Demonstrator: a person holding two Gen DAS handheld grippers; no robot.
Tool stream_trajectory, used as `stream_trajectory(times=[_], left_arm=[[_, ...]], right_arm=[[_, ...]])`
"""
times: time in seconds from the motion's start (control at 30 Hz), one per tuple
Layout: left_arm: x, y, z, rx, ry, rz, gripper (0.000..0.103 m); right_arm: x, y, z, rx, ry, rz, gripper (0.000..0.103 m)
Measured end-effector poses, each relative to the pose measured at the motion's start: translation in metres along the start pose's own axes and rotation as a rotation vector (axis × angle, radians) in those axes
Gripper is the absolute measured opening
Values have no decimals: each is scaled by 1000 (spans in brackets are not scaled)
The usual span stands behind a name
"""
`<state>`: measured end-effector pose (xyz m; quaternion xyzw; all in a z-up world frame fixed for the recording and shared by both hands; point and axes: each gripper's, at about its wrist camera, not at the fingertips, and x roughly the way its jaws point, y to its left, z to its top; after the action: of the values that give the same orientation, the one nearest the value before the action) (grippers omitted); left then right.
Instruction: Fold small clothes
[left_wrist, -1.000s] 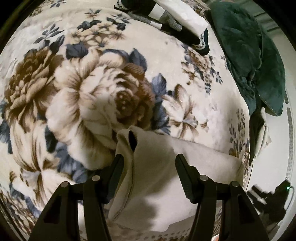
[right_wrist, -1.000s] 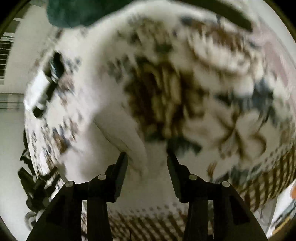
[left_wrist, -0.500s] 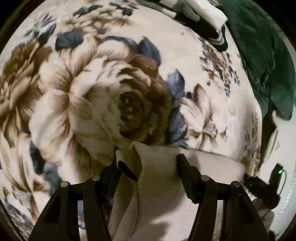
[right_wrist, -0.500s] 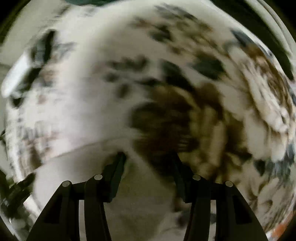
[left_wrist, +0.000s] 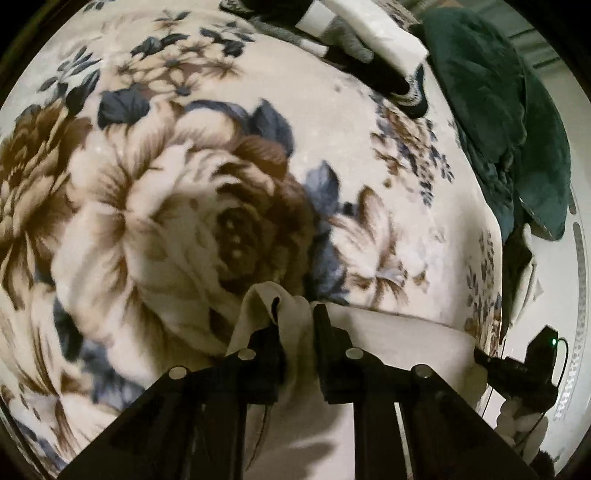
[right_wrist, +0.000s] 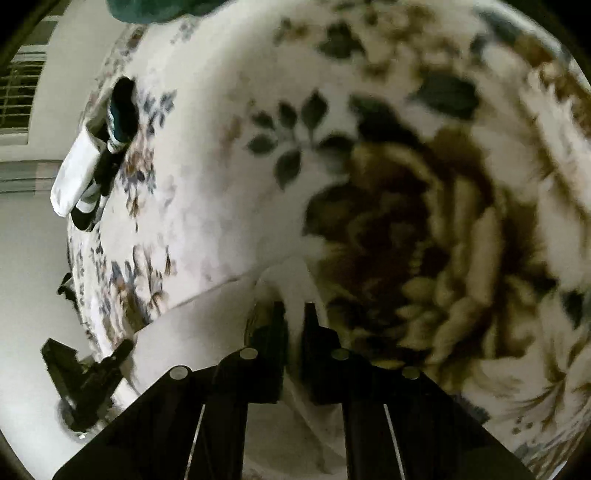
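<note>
A cream-white small garment (left_wrist: 388, 339) lies on a floral blanket (left_wrist: 184, 184) at the near edge of the bed. My left gripper (left_wrist: 293, 314) is shut on a bunched corner of this garment, with cloth sticking up between the fingers. In the right wrist view the same garment (right_wrist: 207, 325) stretches to the left, and my right gripper (right_wrist: 293, 314) is shut on another pinched corner of it. The garment's lower part is hidden behind both grippers.
A pile of folded black, white and grey clothes (left_wrist: 369, 48) lies at the far side of the blanket, also in the right wrist view (right_wrist: 92, 166). A dark green blanket (left_wrist: 509, 122) is heaped at the far right. The other gripper (left_wrist: 524, 365) shows at the bed edge.
Both grippers were open around the garment's corners and have now closed on the cloth. The right gripper swung over the blanket and settled on its corner.
</note>
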<state>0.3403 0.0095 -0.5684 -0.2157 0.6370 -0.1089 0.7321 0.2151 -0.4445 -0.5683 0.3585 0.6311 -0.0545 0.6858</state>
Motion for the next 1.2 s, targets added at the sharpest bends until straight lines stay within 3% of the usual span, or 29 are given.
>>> stream_trajectory(times=[0.07, 0.13, 0.23, 0.3, 0.33, 0.37, 0.43, 0.6, 0.8, 0.83, 0.87, 0.9, 0.93, 0.97, 1.2], left_arm=[[7, 7, 3, -27, 19, -20, 13], [7, 10, 4, -52, 42, -54, 15], [-6, 18, 2, -101, 53, -153, 32], [-20, 30, -5, -134, 36, -228, 67], [-24, 36, -10, -157, 25, -261, 71], [-24, 45, -16, -187, 25, -294, 71], [-16, 51, -25, -208, 67, -316, 71], [10, 41, -42, -157, 130, -318, 71], [12, 22, -40, -84, 107, -266, 69], [11, 19, -40, -64, 100, -250, 62], [8, 15, -41, -42, 93, -235, 32], [7, 13, -41, -31, 96, -234, 19], [5, 11, -40, -25, 92, -233, 19], [1, 9, -40, -23, 82, -227, 17], [-34, -11, -24, -40, 58, -253, 14]], right_arm=[[-4, -12, 2, 27, -20, -65, 7], [1, -21, 0, 51, 3, -60, 7], [5, -13, -1, 13, 47, -26, 13], [-4, -20, -2, 48, 63, 48, 33], [-10, -27, -3, 73, 63, 92, 52], [-15, -35, -4, 91, 64, 134, 64], [-15, -51, -9, 123, 89, 213, 66], [26, -68, -27, 141, 260, 366, 67], [61, -34, -40, 77, 318, 445, 67], [64, -28, -42, 64, 316, 435, 66], [67, -20, -44, 47, 306, 423, 54], [68, -18, -44, 39, 303, 413, 42], [69, -14, -45, 29, 301, 395, 29], [68, -10, -45, 20, 290, 386, 24], [37, 14, -39, -17, 243, 342, 20]])
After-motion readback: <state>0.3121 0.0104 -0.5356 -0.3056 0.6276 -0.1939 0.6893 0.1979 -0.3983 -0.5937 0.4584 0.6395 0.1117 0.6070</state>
